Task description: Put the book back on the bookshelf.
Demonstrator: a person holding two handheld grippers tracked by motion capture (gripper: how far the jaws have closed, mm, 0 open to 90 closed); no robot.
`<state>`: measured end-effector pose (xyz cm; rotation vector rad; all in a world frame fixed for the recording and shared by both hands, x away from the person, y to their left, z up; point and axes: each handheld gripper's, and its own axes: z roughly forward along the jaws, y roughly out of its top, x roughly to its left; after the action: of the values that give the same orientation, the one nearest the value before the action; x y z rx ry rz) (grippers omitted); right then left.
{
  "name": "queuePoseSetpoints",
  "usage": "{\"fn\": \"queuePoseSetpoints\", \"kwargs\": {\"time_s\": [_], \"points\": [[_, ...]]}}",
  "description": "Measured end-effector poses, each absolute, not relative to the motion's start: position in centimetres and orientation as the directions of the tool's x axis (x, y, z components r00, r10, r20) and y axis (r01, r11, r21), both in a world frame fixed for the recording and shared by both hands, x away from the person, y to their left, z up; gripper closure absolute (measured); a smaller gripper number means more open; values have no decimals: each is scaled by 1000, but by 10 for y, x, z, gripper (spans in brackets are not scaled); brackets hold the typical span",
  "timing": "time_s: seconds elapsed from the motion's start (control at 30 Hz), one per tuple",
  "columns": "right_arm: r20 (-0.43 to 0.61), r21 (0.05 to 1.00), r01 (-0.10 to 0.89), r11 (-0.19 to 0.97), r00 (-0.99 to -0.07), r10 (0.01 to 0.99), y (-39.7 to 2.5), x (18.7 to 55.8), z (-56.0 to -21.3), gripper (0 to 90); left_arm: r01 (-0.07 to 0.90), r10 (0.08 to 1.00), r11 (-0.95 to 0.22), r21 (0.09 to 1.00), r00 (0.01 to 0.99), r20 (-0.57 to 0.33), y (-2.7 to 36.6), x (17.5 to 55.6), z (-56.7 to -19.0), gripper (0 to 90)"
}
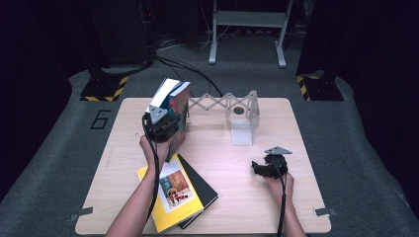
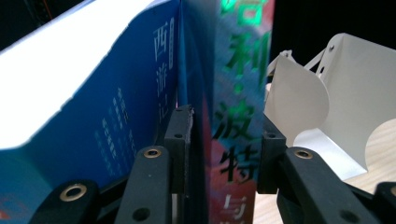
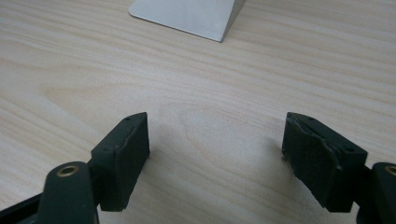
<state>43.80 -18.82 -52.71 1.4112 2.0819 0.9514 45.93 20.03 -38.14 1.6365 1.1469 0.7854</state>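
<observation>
Item: book with the green-lettered spine point(image 2: 236, 116), carried upright at the far left of the table point(image 1: 276, 212), just beside a blue book point(image 2: 140, 93) that stands to its left in the left gripper view.

Step in hand: shelving of books into the white expanding rack point(image 1: 239, 111). The green-lettered book is clamped across its thickness by the left gripper point(image 2: 224, 154), one jaw on each cover. The book is judged to be held just short of the rack's left end; whether its lower edge is resting on the table cannot be told from the high view.

Next move: a steady lowering is called for, with the spine kept vertical and close against the blue book, before the jaws are released; a tilt could topple both.

Appearance: dark glossy cover, red and blue tones, large green characters down the spine. The blue book bears white characters and a white page edge.

Right gripper point(image 3: 217, 158): held low over bare wood at the near right, jaws wide apart, nothing between them; the rack's white foot plate point(image 3: 187, 14) lies beyond it.

Also listed: a yellow book point(image 1: 173, 195) laid on a black book point(image 1: 202, 187), flat at the near left.
</observation>
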Motion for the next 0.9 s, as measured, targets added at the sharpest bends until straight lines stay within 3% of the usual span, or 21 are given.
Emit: {"fn": "queuePoseSetpoints", "kwargs": {"time_s": [0.23, 0.3, 0.33, 0.4, 0.9], "points": [[18, 751, 618, 235, -374, 927, -188, 438, -527, 226, 407, 919, -146, 902, 393, -29, 196, 467, -389, 598], [17, 749, 619, 236, -374, 927, -188, 438, -527, 226, 417, 920, -191, 889, 392, 14, 192, 468, -390, 607], [18, 751, 617, 235, -374, 927, -188, 438, -527, 226, 409, 922, -196, 891, 386, 26, 191, 467, -390, 621], [22, 752, 618, 229, -371, 928, -188, 438, -527, 226, 380, 925, -211, 901, 377, 58, 191, 466, -389, 740], [24, 753, 618, 225, -368, 930, -188, 438, -527, 227, 204, 961, -28, 979, 274, -29, 197, 462, -401, 751]]}}
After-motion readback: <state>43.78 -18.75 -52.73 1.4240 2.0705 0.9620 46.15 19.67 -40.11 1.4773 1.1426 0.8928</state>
